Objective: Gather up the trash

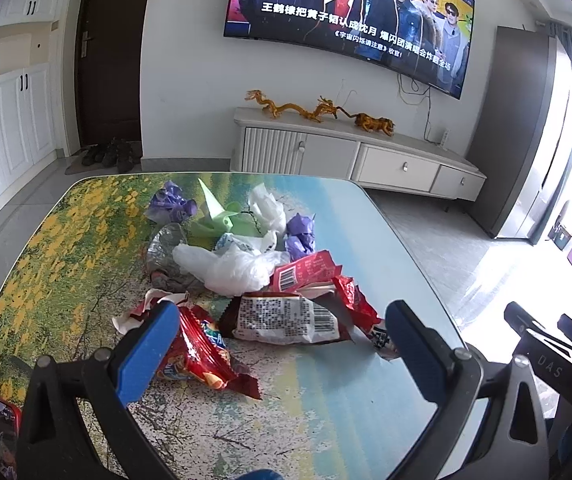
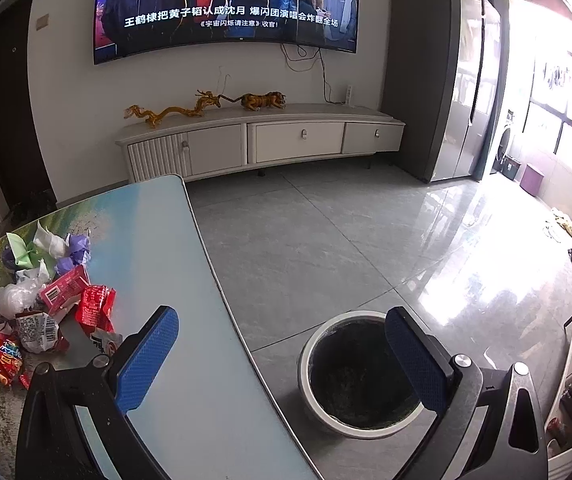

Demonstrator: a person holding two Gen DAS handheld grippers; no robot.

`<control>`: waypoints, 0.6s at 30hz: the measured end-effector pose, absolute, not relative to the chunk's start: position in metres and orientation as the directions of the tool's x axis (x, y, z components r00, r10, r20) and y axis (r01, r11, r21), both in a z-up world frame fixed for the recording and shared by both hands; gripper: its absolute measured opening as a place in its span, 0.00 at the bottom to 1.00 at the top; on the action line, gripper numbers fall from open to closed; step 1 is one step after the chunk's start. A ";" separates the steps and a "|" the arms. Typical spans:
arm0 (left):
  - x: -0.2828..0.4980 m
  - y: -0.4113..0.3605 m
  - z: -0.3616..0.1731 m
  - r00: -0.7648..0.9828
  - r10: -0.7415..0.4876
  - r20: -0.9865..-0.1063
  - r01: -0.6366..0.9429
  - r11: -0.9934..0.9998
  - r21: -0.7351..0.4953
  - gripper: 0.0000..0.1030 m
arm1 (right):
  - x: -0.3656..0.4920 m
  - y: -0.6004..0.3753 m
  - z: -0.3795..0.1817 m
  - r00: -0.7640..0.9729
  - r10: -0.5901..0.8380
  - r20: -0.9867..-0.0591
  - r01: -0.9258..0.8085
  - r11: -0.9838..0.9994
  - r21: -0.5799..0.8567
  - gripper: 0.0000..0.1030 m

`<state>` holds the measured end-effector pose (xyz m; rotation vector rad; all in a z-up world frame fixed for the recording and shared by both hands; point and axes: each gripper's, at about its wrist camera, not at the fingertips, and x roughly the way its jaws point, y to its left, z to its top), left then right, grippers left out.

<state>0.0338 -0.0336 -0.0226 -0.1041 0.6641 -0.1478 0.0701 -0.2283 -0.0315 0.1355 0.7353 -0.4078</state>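
We have a pile of trash on the table, and a bin on the floor just past the table's right edge. Our left gripper hangs low over the near end of the pile, with its two blue fingers wide apart and nothing between them. A red snack bag lies right beside the left finger, and a dark wrapper with a white label lies between the fingers, a little farther off. Behind those sit a clear bag, some purple paper and green paper. Our right gripper is out over the table's edge, above the bin, and its fingers are wide apart and hold nothing too. We think the step now is to pick up one near wrapper with the left gripper. To do it well, we should go for the dark wrapper, since it is already lined up with the gap. We should come down until the fingers are on both sides of it, then squeeze in the middle, where it looks puffy. Wrappers are thin and slippery, so a pinch at the very edge may slip. We should try not to push the red snack bag off the near side.
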 end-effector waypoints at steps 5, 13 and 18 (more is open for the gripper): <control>0.035 -0.033 -0.023 0.777 -0.167 -0.607 0.104 0.985 -0.138 1.00 | 0.074 -0.225 -0.034 0.655 -0.316 -0.686 0.405 0.914 -0.035 1.00; 0.034 -0.028 -0.021 0.779 -0.155 -0.608 0.086 0.986 -0.142 1.00 | 0.073 -0.221 -0.037 0.653 -0.305 -0.693 0.392 0.919 -0.035 1.00; 0.028 -0.032 -0.017 0.786 -0.158 -0.598 0.095 0.986 -0.136 1.00 | 0.069 -0.221 -0.035 0.661 -0.302 -0.687 0.384 0.923 -0.037 1.00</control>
